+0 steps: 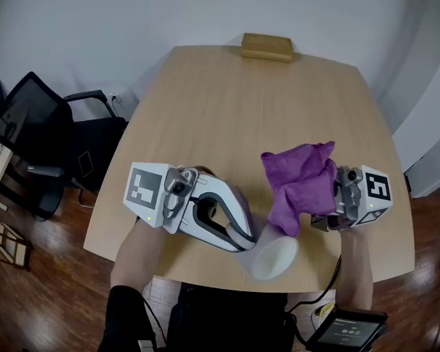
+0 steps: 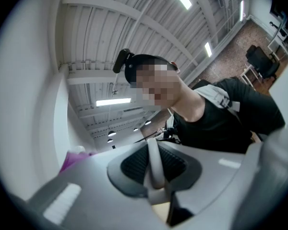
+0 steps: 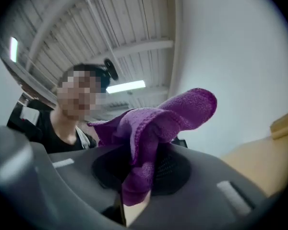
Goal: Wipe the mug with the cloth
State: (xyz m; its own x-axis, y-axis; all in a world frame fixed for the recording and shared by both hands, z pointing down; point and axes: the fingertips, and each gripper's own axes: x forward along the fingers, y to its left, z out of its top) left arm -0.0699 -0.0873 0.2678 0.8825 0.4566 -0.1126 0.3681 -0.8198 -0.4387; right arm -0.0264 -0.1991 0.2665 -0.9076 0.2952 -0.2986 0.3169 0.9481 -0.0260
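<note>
At the near edge of a pale wooden table (image 1: 227, 108), my left gripper (image 1: 247, 235) is clamped on a plain white mug (image 1: 275, 255). In the left gripper view the two dark ribbed pads are pressed against a thin pale strip of the mug between them. The mug is smooth and unmarked. It sticks out from the tips of that gripper, tipped on its side, with one rounded end turned up toward my head. I cannot tell whether it rests on the tabletop or hangs just above it.

My right gripper (image 1: 317, 215) is closed on a purple cloth (image 1: 301, 182), just to the right of the mug and pointing in toward it. The right gripper view shows the cloth pinched between the pads. It has a coarse, looped weave. One thick fold rises up and over the jaws, and a short tail hangs below them. From above, the cloth bunches out ahead of this gripper's tips. Its lower end drops down onto the upper side of the mug, between my two grippers.

Well beyond both grippers, a tan block (image 1: 267, 47) sits at the table's far edge. A black office chair (image 1: 48, 141) stands off to the left of my left gripper, beside the table.
</note>
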